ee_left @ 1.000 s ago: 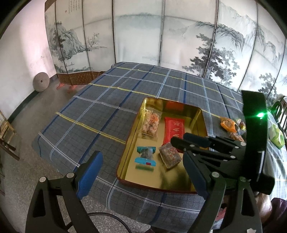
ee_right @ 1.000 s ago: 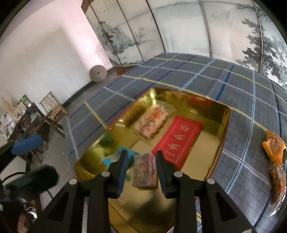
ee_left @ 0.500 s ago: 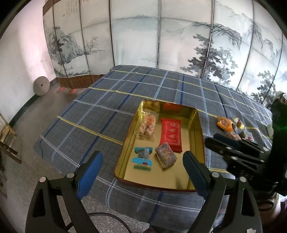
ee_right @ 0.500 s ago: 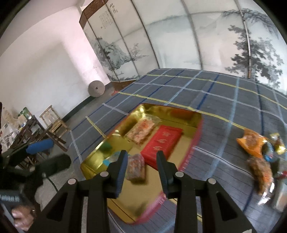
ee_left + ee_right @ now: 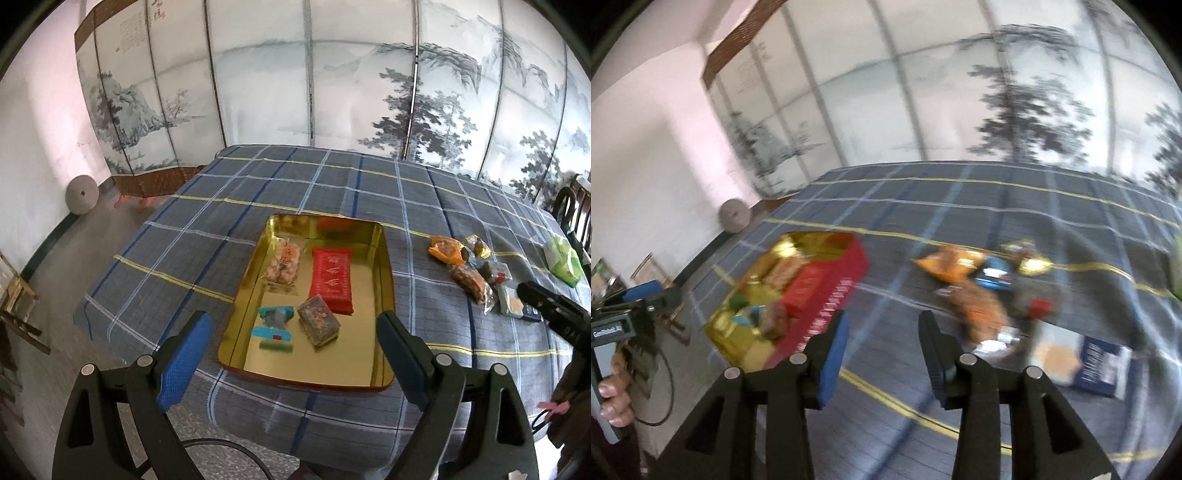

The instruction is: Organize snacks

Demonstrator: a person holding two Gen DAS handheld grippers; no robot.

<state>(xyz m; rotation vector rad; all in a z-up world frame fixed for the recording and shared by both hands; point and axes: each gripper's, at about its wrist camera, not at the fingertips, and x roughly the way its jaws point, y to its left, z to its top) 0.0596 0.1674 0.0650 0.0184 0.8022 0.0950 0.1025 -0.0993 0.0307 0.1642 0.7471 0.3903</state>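
Observation:
A gold tray [image 5: 384, 280] sits on the plaid tablecloth and holds a red packet [image 5: 331, 277], a brown block snack [image 5: 318, 320], a blue-wrapped candy [image 5: 275, 322] and a clear bag of crackers [image 5: 284, 262]. The tray also shows, blurred, in the right wrist view [image 5: 738, 332]. My left gripper [image 5: 293, 354] is open and empty, above the near table edge. My right gripper [image 5: 882, 336] is open and empty, over the cloth between the tray and a pile of loose snacks [image 5: 982, 280]. The pile shows in the left wrist view [image 5: 469, 269], with the right gripper [image 5: 546, 302] beside it.
A blue-and-white packet [image 5: 1100, 365] lies near the pile. A green bag [image 5: 563, 258] lies at the far right. Dark chairs [image 5: 576, 206] stand by the table's right side. A painted folding screen [image 5: 332, 74] stands behind the table. A wooden stool [image 5: 14, 306] stands on the floor at left.
My right gripper has let go of the brown block in the tray, opened wider and swung right toward the snack pile. My left gripper has drawn back from the tray.

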